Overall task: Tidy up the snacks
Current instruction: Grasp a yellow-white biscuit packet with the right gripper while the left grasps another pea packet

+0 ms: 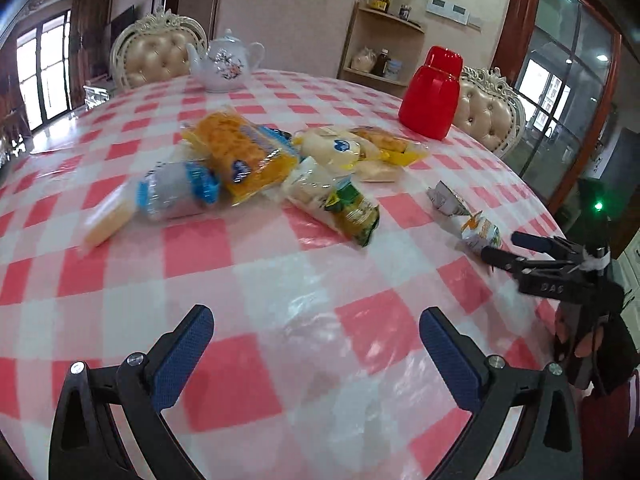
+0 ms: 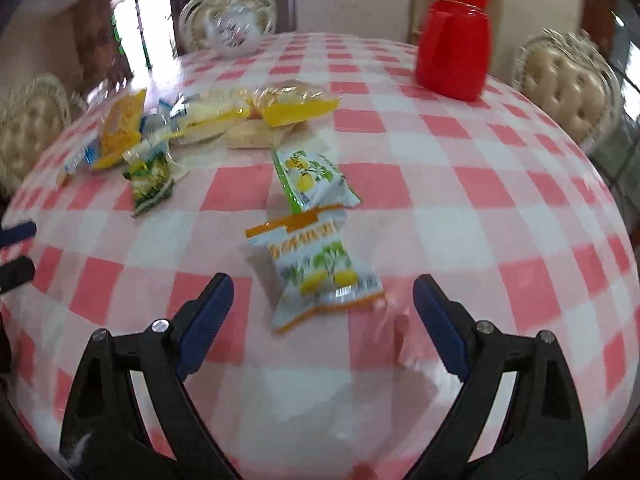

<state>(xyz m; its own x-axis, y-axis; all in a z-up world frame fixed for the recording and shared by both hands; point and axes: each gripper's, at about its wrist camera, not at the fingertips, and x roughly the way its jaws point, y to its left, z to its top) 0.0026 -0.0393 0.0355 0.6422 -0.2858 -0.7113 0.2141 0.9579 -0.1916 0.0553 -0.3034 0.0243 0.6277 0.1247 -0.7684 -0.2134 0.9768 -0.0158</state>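
Note:
Several snack packets lie on the pink-and-white checked table (image 1: 248, 264). In the left wrist view a heap holds an orange packet (image 1: 240, 152), a blue-and-clear one (image 1: 176, 192), a green one (image 1: 352, 212) and pale bread packets (image 1: 360, 148). My left gripper (image 1: 316, 328) hovers open over bare cloth in front of the heap. My right gripper (image 2: 323, 300) is open, with an orange-edged lemon packet (image 2: 316, 272) lying between and just beyond its fingers, not gripped. A green-edged lemon packet (image 2: 312, 180) lies farther back. The right gripper (image 1: 502, 248) also shows at the left view's right edge.
A red jug (image 1: 432, 92) (image 2: 456, 36) stands at the back right of the table, a white flowered teapot (image 1: 226, 66) at the back. Padded chairs (image 1: 160, 56) surround the table. A corner shelf (image 1: 384, 48) stands behind.

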